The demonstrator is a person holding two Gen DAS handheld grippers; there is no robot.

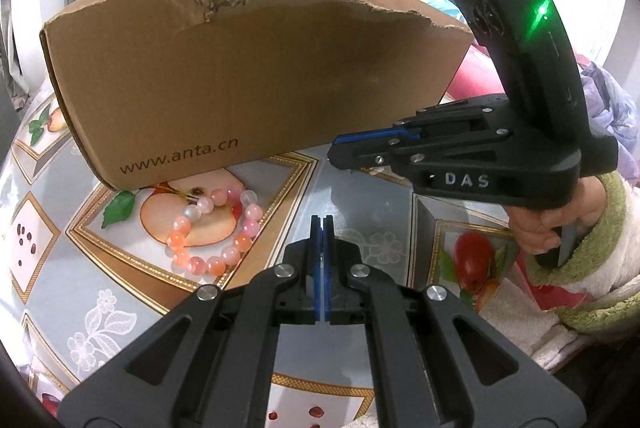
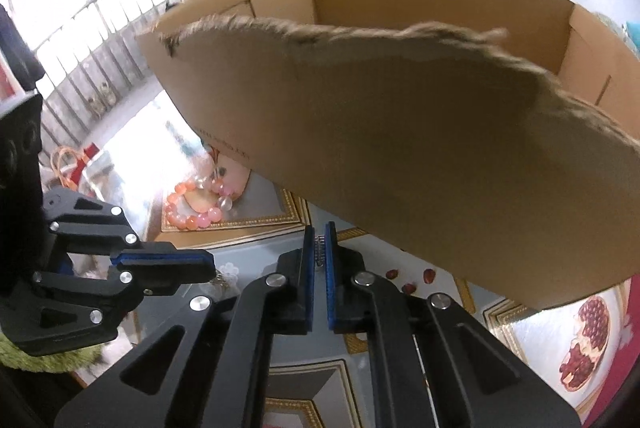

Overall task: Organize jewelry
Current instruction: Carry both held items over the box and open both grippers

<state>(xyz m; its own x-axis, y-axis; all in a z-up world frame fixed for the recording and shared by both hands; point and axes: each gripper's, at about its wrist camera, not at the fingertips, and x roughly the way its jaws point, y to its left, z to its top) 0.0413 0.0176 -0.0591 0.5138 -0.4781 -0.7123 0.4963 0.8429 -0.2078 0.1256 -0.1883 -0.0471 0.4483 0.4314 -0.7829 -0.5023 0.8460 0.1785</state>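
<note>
A bracelet of pink and orange beads (image 1: 216, 265) lies on the fruit-patterned tablecloth, close in front of the brown cardboard box (image 1: 248, 76). My left gripper (image 1: 322, 222) hovers just right of it, pads pressed together with nothing seen between them. My right gripper (image 2: 319, 228) is shut on a small silver coiled piece of jewelry (image 2: 319, 251). From the left wrist view the right gripper (image 1: 334, 153) sits low by the box's front right corner. In the right wrist view the bracelet (image 2: 191, 221) lies beyond the left gripper (image 2: 210, 266), and the box (image 2: 400, 148) fills the right.
The box has a torn top edge and stands open at the back of the table (image 1: 360, 196). A person's hand (image 1: 536, 228) in a green fleecy sleeve grips the right tool. A white towel (image 1: 516, 312) lies at the right edge, and a red basket (image 2: 68, 164) stands beyond the table.
</note>
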